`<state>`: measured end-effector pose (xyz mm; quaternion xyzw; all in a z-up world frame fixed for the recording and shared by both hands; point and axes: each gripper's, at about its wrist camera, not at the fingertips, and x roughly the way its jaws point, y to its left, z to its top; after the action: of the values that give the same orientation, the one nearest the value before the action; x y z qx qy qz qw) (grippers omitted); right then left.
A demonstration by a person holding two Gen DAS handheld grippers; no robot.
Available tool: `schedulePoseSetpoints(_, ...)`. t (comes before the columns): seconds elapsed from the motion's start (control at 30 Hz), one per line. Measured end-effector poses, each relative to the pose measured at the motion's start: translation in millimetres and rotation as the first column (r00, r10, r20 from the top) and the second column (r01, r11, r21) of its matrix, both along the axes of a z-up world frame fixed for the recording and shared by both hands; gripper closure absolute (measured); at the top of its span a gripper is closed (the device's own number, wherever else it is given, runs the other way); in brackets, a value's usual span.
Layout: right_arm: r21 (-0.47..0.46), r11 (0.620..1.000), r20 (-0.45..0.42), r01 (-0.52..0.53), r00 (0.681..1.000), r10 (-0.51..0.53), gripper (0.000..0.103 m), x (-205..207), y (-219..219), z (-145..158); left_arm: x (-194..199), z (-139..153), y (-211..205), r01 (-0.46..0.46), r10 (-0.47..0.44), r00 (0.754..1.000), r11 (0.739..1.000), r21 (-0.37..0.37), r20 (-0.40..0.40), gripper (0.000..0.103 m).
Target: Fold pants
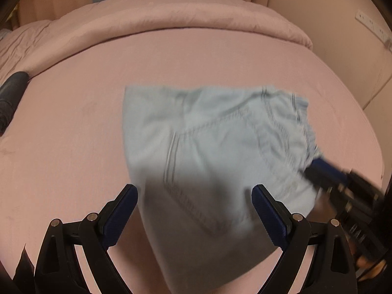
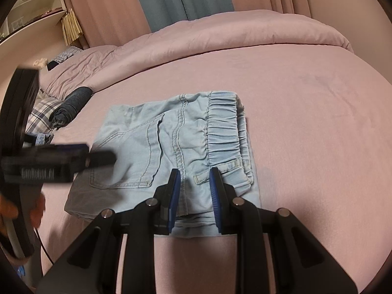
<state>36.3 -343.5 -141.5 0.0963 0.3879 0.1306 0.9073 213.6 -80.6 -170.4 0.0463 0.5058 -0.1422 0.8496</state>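
Denim pants (image 2: 171, 144), no legible label

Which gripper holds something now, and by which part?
The right gripper pinches the folded pants at their near edge, beside the waistband. The left gripper is open, holding nothing.

Black hand-held gripper (image 2: 194, 178), blue ribbed pads (image 2: 174, 191)
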Motion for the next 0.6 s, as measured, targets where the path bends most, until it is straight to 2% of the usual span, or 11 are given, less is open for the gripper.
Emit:
schedulePoseSetpoints(0.13, -0.011, 1.000, -0.004, 0.006, 1.000, -0.006, 0.078, -1, 3, 1, -4, -11, 1, -0.006, 0.006, 1.000, 1.000, 0.001, -0.017, 0.008)
schedulePoseSetpoints(0.4, -0.012, 1.000, -0.015, 0.025, 1.000, -0.025, 0.078, -3, 6, 9, -13, -13, 9, -0.005, 0.004, 1.000, 1.000, -0.015, -0.024, 0.008)
schedulePoseSetpoints(0.5, 0.031, 0.999, 0.026, 0.043, 0.999, -0.044, 0.072, -7, 1, 23, -16, -13, 11, -0.007, 0.007, 1.000, 1.000, -0.019, -0.024, 0.008)
schedulePoseSetpoints(0.6, 0.025, 0.998, 0.048, 0.062, 0.997, -0.063, 0.071, -2, -2, 29, -18, -13, 13, -0.005, 0.005, 1.000, 1.000, -0.016, -0.020, 0.008)
